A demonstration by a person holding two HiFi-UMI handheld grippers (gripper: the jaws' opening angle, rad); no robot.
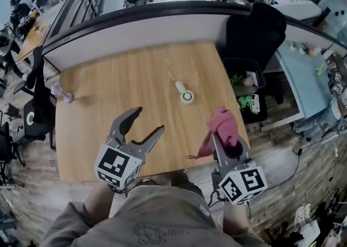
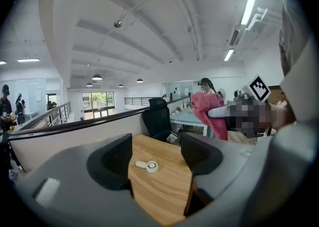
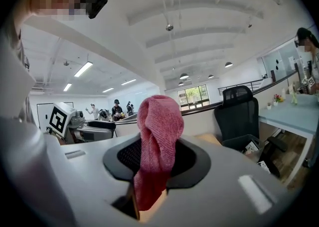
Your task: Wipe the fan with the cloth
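The pink cloth [image 1: 221, 124] hides the jaw tips of my right gripper [image 3: 158, 159], clenched on it. My left gripper [image 1: 150, 119] gapes empty, pointing toward 1 o'clock, the fan [image 1: 186, 95] ahead.

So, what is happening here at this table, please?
A person holds a gripper in each hand over a wooden table. The right gripper has its jaws shut on a pink cloth, which hangs bunched from them. The left gripper is open and empty. The small white fan lies on the table ahead of both, untouched, so the wiping has not yet begun.
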